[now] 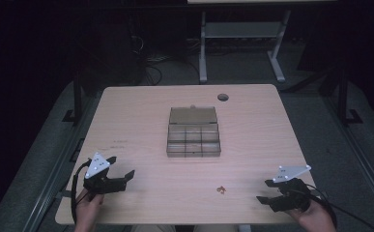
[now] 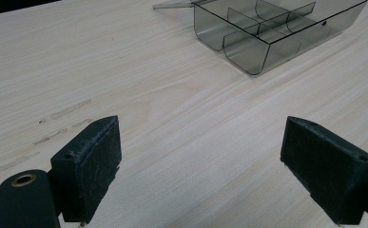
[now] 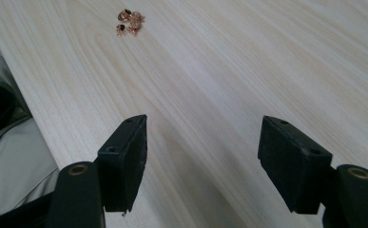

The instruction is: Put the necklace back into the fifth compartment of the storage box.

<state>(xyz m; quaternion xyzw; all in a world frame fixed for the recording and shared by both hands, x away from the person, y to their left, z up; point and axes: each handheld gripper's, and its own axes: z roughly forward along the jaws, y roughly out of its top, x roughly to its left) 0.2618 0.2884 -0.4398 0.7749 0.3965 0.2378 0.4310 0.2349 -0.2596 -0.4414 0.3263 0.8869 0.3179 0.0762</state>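
A smoky clear plastic organiser box (image 1: 193,137) with its lid folded back lies in the middle of the light wooden table (image 1: 141,121); its divided compartments (image 2: 262,33) look bare. A small heap of copper-coloured bits (image 1: 221,190) lies near the front edge, also at the top of the right gripper view (image 3: 130,21). My left gripper (image 1: 122,169) rests at the front left, open, jaws wide with only tabletop between them (image 2: 200,166). My right gripper (image 1: 266,191) sits at the front right, open, pointing left toward the copper bits, nothing between its jaws (image 3: 203,161).
A round cable hole (image 1: 222,97) is in the table's far right part. Faint pencil-like marks (image 1: 119,142) show on the left half. Beyond the table stand a white desk frame (image 1: 242,43) and cables on the dark floor. The person's lap (image 3: 10,156) lies past the front edge.
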